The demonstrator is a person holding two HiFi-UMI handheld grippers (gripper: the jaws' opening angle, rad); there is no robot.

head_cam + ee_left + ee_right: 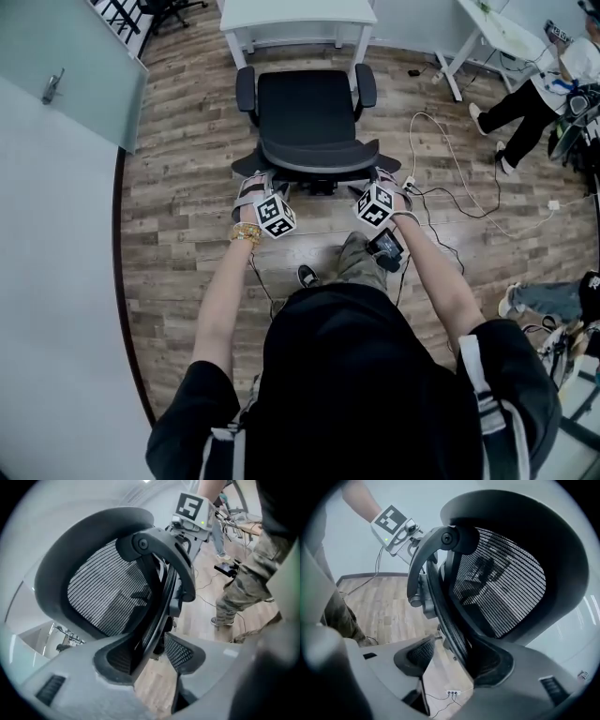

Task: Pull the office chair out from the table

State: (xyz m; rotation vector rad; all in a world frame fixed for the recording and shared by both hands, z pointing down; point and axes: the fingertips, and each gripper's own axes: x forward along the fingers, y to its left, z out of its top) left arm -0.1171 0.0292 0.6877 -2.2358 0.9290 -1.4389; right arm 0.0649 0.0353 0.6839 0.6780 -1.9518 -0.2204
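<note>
The black mesh office chair (305, 112) stands on the wood floor in front of the white table (295, 14), its seat clear of the table's edge. My left gripper (255, 183) and right gripper (386, 178) sit at the two top corners of the backrest. In the left gripper view the backrest's frame (154, 588) runs between the jaws of the left gripper (150, 656), lying against the left pad, with floor showing beside the right pad. The right gripper (457, 660) mirrors this: the frame (445, 602) rests by its right pad, and the jaws stand wide.
White cables (450, 159) trail over the floor right of the chair. A person (534, 103) sits at the far right beside another white desk (497, 28). A frosted glass door (66, 75) stands at the left. My own shoe (307, 276) is just behind the chair.
</note>
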